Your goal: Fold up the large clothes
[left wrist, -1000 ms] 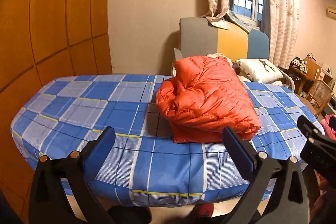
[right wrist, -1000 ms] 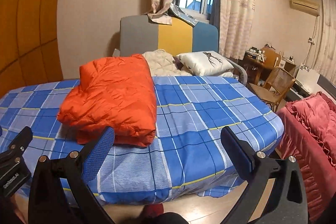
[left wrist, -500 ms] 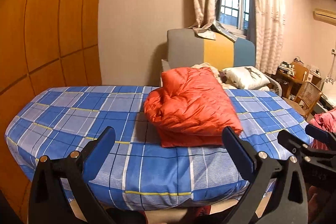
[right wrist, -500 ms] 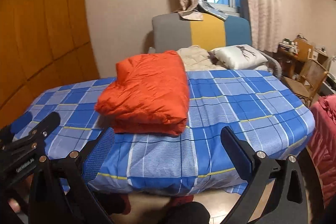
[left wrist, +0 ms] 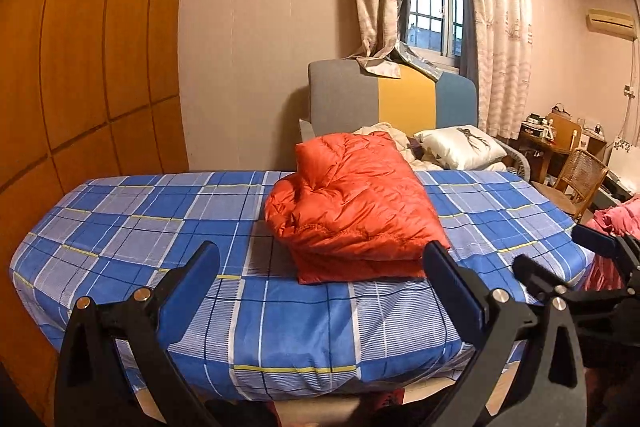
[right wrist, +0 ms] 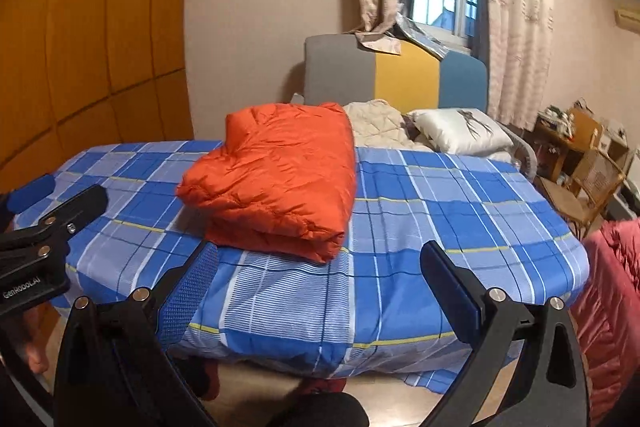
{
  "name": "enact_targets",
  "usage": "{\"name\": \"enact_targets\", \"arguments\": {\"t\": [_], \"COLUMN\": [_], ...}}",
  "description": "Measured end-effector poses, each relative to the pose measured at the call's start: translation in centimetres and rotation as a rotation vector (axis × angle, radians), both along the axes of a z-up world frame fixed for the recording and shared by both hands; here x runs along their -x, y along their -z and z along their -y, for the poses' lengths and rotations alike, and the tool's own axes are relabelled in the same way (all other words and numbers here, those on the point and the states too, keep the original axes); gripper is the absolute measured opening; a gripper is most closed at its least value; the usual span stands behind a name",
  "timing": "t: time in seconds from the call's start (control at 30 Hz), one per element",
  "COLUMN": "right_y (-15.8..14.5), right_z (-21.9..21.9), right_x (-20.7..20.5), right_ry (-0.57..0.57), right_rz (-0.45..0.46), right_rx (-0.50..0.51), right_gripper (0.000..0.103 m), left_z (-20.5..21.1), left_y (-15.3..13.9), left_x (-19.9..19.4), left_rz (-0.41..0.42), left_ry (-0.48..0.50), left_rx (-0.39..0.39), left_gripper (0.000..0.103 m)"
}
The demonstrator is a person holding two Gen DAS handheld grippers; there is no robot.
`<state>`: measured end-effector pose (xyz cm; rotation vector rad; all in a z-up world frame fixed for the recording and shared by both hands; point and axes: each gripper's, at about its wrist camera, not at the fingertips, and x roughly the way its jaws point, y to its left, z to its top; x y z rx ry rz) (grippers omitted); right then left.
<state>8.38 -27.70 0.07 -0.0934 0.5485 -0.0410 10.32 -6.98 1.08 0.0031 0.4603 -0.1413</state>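
An orange puffer jacket (left wrist: 352, 207) lies folded into a thick rectangular stack on the blue plaid bed (left wrist: 140, 227). In the right wrist view the same jacket (right wrist: 280, 171) sits left of centre on the bed (right wrist: 460, 211). My left gripper (left wrist: 320, 267) is open, held back from the bed's near edge, with nothing between its fingers. My right gripper (right wrist: 320, 267) is also open and empty, likewise short of the bed. Each gripper shows at the edge of the other's view: the right one (left wrist: 560, 259) and the left one (right wrist: 56, 199).
A grey, yellow and blue headboard (left wrist: 392, 99) stands behind the bed with a white pillow (left wrist: 460, 147) and a beige quilt (right wrist: 376, 123). Wooden wardrobe panels (left wrist: 80, 67) fill the left. A wicker chair (left wrist: 580, 183), a cluttered desk (left wrist: 548, 143) and red bedding (right wrist: 612, 299) are on the right.
Both grippers have drawn back and risen from the bed, so the jacket looks smaller and farther away. The jacket has not moved. Both grippers stayed open.
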Motion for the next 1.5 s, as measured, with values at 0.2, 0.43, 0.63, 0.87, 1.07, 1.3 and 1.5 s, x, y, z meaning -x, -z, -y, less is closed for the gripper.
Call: {"name": "enact_targets", "arguments": {"t": [0.2, 0.43, 0.63, 0.87, 1.07, 1.3, 1.5], "right_y": [0.0, -0.4, -0.3, -0.1, -0.4, -0.7, -0.8], "right_z": [-0.3, -0.1, -0.1, -0.6, -0.9, -1.3, -2.0], "right_x": [0.1, 0.3, 0.3, 0.8, 1.3, 1.7, 2.2], "right_ry": [-0.011, -0.003, 0.02, 0.033, 0.042, 0.04, 0.031], "right_rz": [-0.004, 0.007, 0.0, -0.006, 0.004, 0.013, 0.015], "right_rx": [0.018, 0.031, 0.026, 0.025, 0.033, 0.035, 0.044], "right_gripper": [0.1, 0.1, 0.1, 0.1, 0.1, 0.1, 0.1], "left_z": [0.4, 1.2, 1.6, 1.3, 0.8, -0.1, -0.4], "left_y": [-0.1, -0.7, -1.0, -0.9, -0.8, -1.0, -0.9], "left_x": [0.5, 1.2, 1.5, 2.0, 2.6, 2.9, 3.0], "left_rz": [0.01, 0.031, 0.026, 0.009, 0.007, 0.014, 0.014], "left_ry": [0.014, 0.042, 0.047, 0.044, 0.035, 0.02, 0.015], "left_rx": [-0.009, -0.015, -0.017, -0.009, 0.002, 0.027, 0.03], "left_gripper": [0.101, 0.101, 0.101, 0.101, 0.101, 0.101, 0.101]}}
